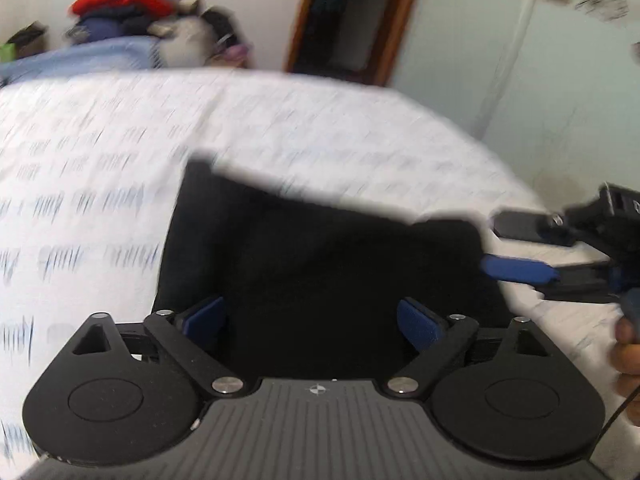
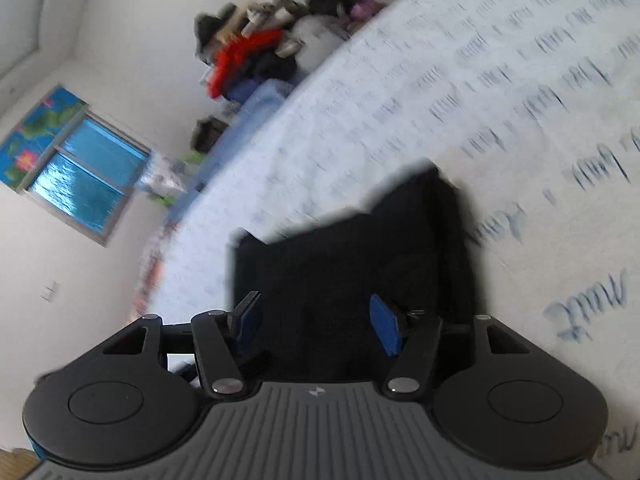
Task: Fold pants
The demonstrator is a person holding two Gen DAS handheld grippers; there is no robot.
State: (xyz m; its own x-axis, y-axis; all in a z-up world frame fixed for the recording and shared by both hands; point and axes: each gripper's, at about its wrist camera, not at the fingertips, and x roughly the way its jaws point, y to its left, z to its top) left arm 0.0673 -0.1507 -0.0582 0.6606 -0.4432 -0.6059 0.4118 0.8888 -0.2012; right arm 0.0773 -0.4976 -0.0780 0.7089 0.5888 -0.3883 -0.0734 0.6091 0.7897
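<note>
The black pants (image 1: 320,264) lie folded in a compact dark bundle on a white bed sheet with grey script print (image 1: 100,160). My left gripper (image 1: 312,320) is open, its blue pads apart over the bundle's near edge. My right gripper (image 2: 316,320) is open too, tilted, with its blue pads spread over the pants (image 2: 352,264). In the left wrist view the right gripper (image 1: 516,248) shows at the right edge, its blue fingertips at the bundle's right side. Both views are motion-blurred.
A heap of clothes with a red item (image 1: 120,0) sits beyond the bed's far edge, also in the right wrist view (image 2: 256,56). A wooden door frame (image 1: 360,20) and a stained wall stand behind. A blue window (image 2: 80,176) is at left.
</note>
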